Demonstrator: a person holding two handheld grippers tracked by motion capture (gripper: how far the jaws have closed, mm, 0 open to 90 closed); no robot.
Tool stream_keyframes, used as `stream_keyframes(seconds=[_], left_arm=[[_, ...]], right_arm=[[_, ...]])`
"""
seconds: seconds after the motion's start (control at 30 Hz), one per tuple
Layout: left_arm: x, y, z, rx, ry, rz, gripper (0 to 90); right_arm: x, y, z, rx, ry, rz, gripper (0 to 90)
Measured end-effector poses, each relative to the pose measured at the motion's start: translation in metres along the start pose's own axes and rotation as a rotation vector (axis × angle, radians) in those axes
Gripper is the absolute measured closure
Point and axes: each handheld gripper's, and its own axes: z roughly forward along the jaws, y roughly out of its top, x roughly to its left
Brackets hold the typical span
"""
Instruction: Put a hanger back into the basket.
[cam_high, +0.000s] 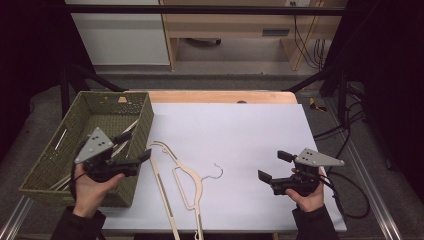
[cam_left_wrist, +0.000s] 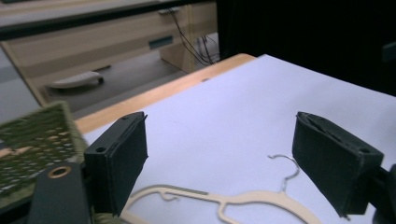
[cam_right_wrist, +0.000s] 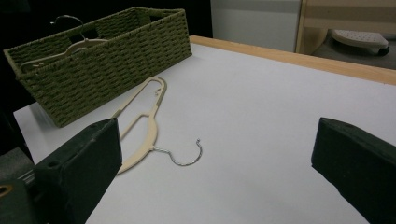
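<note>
Here, two cream-coloured wooden clothes hangers with thin metal hooks are seen on the white table cover: the nearer hanger (cam_high: 192, 182) lies flat between the two grippers, its wire hook (cam_high: 216, 171) pointing toward the person's right, and a second cream hanger (cam_high: 167, 200) lies just beside it on the left, running down to the near edge of the table. In the right gripper view the hanger (cam_right_wrist: 140, 126) is found flat on the cover, just in front of the olive-green woven rectangular basket (cam_right_wrist: 100, 65). In that view a further cream hanger (cam_right_wrist: 60, 49) is seen inside the basket, its hook raised above the rim. The basket (cam_high: 55, 165) stands at the left edge of the table in the high view. The left gripper (cam_high: 131, 149) is held over the basket's near right wall, its jaws set wide apart with nothing between them; in the left gripper view the hanger (cam_left_wrist: 224, 200) is seen below and beyond the spread jaws, untouched. The right gripper (cam_high: 274, 165) is held over the bare white cover (cam_high: 250, 125), well apart from the hangers, its jaws likewise spread and empty.
</note>
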Motion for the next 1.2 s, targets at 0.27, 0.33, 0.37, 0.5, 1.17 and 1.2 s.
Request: stream_keyframes(seconds=[0.27, 0.33, 0.37, 0.5, 1.17, 1.2], left_arm=[[-0.033, -0.014, 0.054, 0.085, -0.11, 0.014, 18.2], [-0.039, -0.018, 0.064, 0.102, -0.128, 0.015, 17.3], [-0.042, -0.02, 0.069, 0.112, -0.132, 0.013, 16.6], [-0.049, -0.027, 0.085, 0.153, -0.155, 0.009, 14.4], [-0.071, -0.061, 0.149, 0.358, -0.208, 0.076, 19.3], [-0.071, -0.061, 0.149, 0.358, -0.208, 0.076, 20.1]], right_arm=[[0.0, -0.001, 0.003, 0.001, -0.005, 0.003, 2.2], [-0.001, -0.002, 0.003, 0.002, -0.007, 0.003, 2.2], [-0.001, -0.003, 0.003, 0.002, -0.009, 0.008, 2.2], [-0.002, -0.003, 0.002, 0.003, -0.007, 0.01, 2.3], [-0.004, -0.005, 0.002, 0.003, -0.015, 0.01, 2.4], [-0.004, -0.005, 0.002, 0.003, -0.016, 0.008, 2.4]])
